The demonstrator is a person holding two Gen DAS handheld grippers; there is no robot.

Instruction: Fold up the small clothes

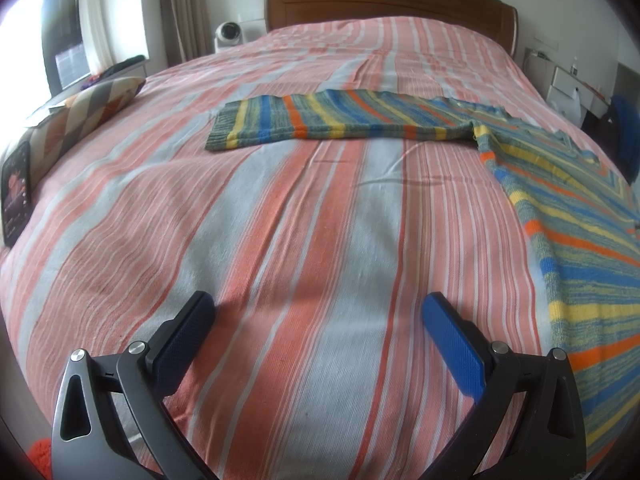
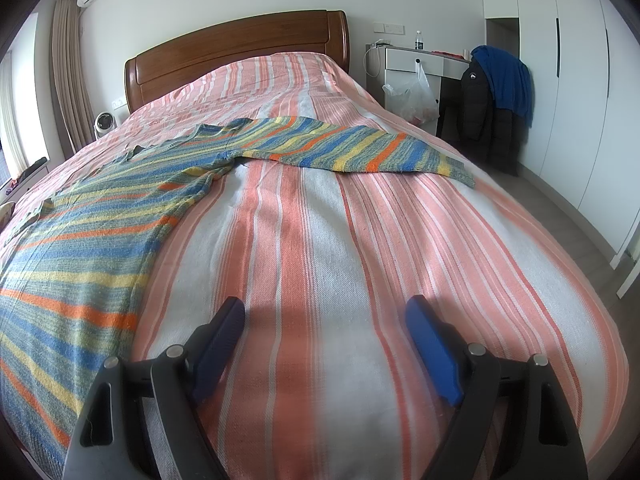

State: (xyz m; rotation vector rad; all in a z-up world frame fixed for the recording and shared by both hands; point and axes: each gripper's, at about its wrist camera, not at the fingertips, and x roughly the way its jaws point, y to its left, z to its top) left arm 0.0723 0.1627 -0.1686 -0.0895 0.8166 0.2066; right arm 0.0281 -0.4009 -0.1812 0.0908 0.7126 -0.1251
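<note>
A striped knit sweater in blue, yellow, green and orange lies flat on the bed. In the left wrist view its body is at the right and one sleeve stretches left across the bed. In the right wrist view the sweater's body is at the left and the other sleeve stretches right. My left gripper is open and empty, low over bare bedspread left of the sweater. My right gripper is open and empty, over bare bedspread right of the sweater.
The bed has a pink, white and grey striped bedspread and a wooden headboard. A patterned pillow and a phone lie at the bed's left edge. A nightstand with a plastic bag and a chair with jackets stand to the right.
</note>
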